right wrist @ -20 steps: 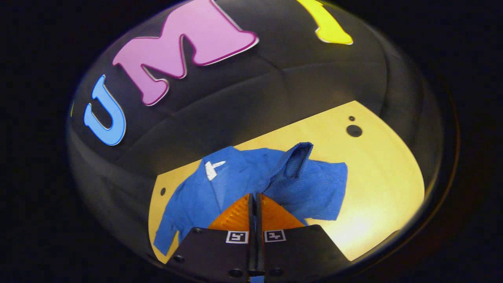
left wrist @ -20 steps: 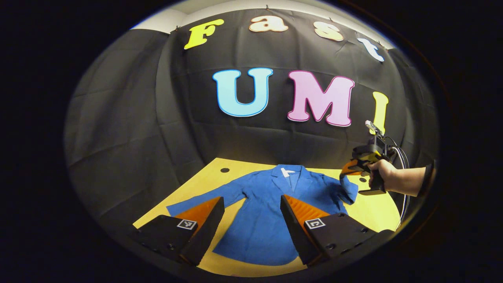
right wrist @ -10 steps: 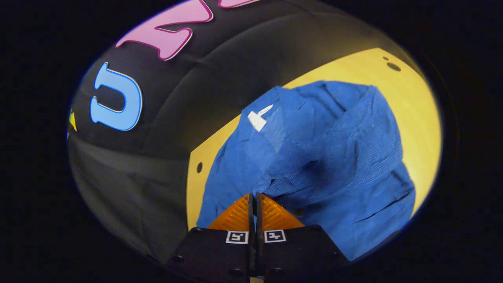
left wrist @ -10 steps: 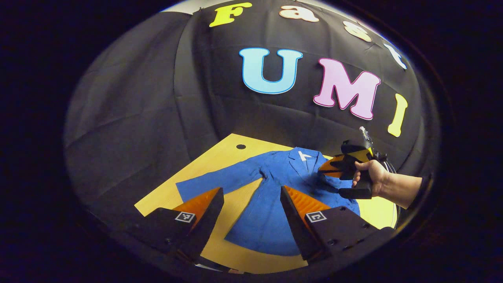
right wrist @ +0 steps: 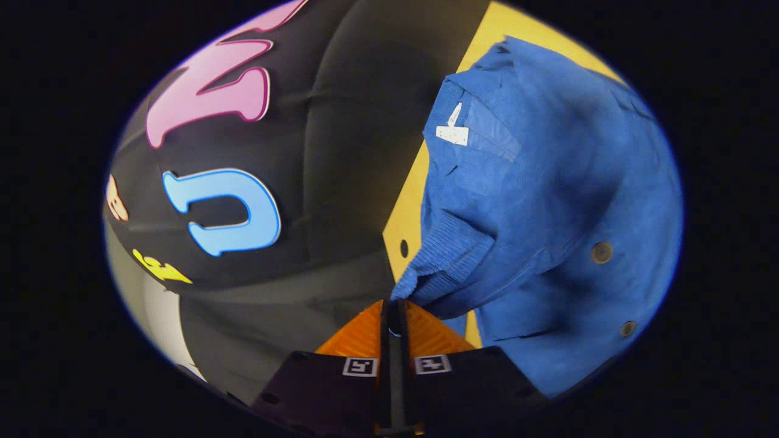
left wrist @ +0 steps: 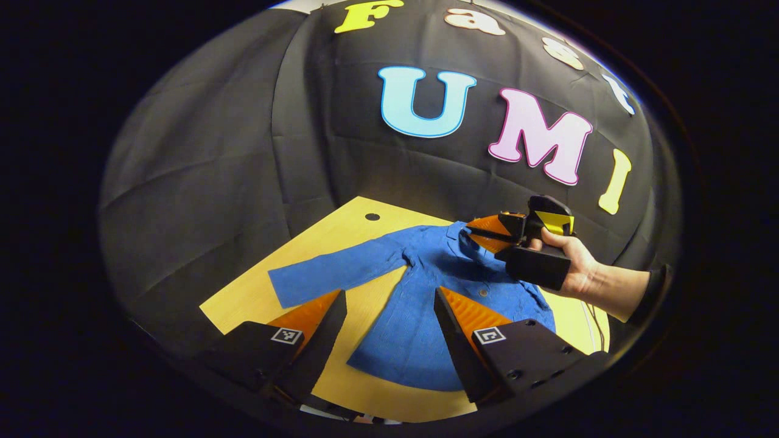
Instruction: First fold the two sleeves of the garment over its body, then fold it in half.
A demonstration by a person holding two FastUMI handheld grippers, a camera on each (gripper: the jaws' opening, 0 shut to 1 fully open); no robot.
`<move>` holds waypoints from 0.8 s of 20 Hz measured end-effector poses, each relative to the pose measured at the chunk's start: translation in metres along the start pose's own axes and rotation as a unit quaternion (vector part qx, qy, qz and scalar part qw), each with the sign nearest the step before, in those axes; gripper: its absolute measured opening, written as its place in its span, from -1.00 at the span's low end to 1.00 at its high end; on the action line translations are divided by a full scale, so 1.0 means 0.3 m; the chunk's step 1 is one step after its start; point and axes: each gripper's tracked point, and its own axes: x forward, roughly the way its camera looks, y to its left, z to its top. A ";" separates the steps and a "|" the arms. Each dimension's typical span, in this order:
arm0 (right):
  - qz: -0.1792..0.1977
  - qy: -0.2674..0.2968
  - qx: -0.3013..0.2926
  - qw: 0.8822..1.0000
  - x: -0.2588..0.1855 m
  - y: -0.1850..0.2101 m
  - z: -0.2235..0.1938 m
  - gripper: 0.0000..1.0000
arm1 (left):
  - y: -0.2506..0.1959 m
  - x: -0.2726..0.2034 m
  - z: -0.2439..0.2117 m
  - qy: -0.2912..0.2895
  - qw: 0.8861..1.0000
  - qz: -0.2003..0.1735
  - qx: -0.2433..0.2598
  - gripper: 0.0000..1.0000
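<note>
Tabletop (left wrist: 255, 298): yellow, carries blue garment (left wrist: 414, 328) spread over its middle, collar toward far edge. One sleeve (left wrist: 328, 277) lies flat, extended toward tabletop's left edge. Other sleeve's cuff (right wrist: 447, 258) pinched in closed right gripper (right wrist: 395, 316), lifted over garment body. Left gripper (left wrist: 389, 331): fingers wide apart, nothing between them, above near edge.

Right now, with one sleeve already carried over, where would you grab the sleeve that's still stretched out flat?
Probably at the cuff end of the flat sleeve, coming from its outer side with the open left tool: that free end lies nearest the table edge.
</note>
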 end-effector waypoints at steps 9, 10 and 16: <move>-0.035 -0.085 -0.124 0.988 -0.080 -0.045 0.084 0.92 | 0.113 0.027 0.019 -0.018 1.000 0.014 0.014 0.69; -0.040 -0.099 -0.139 0.984 -0.115 -0.051 0.106 0.92 | 0.130 0.043 0.024 -0.021 1.000 0.017 0.016 0.70; -0.067 -0.174 -0.205 0.961 -0.355 -0.038 0.256 0.91 | 0.300 0.161 0.044 -0.017 0.998 0.053 0.003 0.69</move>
